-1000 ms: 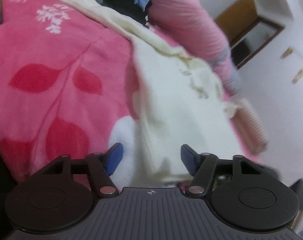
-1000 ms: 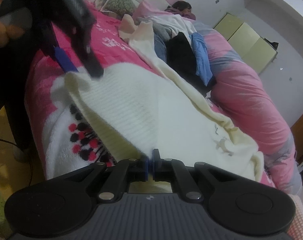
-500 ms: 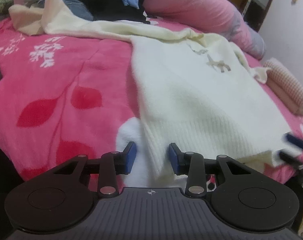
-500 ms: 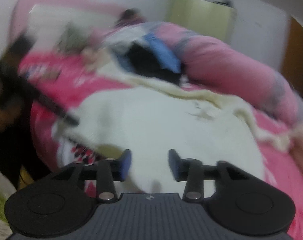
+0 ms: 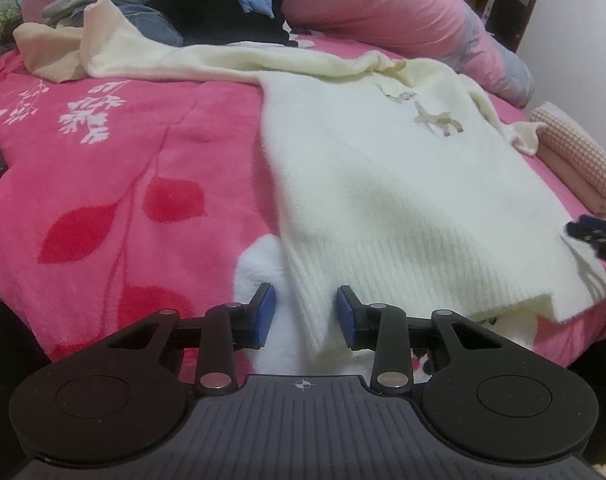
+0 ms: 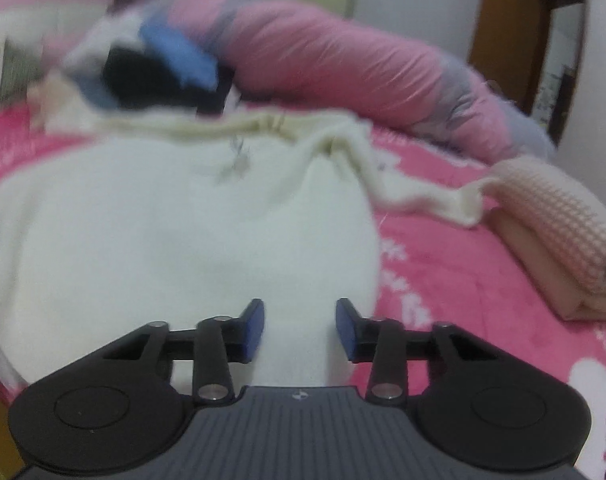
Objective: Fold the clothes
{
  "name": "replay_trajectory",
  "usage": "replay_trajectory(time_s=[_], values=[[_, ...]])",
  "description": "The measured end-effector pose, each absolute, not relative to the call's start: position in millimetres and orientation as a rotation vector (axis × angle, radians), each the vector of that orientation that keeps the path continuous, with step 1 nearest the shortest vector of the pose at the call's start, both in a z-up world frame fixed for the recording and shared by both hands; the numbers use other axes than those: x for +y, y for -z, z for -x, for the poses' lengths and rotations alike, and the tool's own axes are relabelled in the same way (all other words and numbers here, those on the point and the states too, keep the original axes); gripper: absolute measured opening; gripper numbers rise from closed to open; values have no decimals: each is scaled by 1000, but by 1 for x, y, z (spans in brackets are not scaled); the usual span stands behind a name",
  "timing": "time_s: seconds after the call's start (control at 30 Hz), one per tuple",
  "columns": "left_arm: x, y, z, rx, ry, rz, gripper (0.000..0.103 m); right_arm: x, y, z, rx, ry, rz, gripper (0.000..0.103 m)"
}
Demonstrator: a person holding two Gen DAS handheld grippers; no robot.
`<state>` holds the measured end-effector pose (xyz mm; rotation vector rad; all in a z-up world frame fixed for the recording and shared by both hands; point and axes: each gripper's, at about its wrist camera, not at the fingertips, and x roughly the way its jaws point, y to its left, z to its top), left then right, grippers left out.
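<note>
I am looking at a cream sweater lying flat on the pink blanket, with its ribbed bottom edge close to me and its neck far away by the pile of clothes. So its long way runs from my grippers straight out toward that pile. My left gripper sits at the near left corner of the bottom edge. Its blue pads are a little apart, and the corner of the sweater hangs between them, but the pads do not squeeze it yet. My right gripper is over the right side of the bottom edge. That view is blurry. Its jaws are closing with sweater cloth between them, and I still see gaps beside the cloth, so nothing is pinched yet. One long sleeve stretches off to the left. Both grippers are at the near edge, so I think the fold has to go away from me, toward the neck.
</note>
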<state>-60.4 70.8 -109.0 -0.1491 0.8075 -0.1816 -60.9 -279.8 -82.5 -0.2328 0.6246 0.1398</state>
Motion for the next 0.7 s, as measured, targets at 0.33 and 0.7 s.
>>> replay_trajectory(time_s=[0.33,0.7], values=[[75,111,60,800,230,128,34,-306,79,43,638,-87,125,0],[78,113,60,787,267,111,34,-300,90,1,750,-182,74,50]])
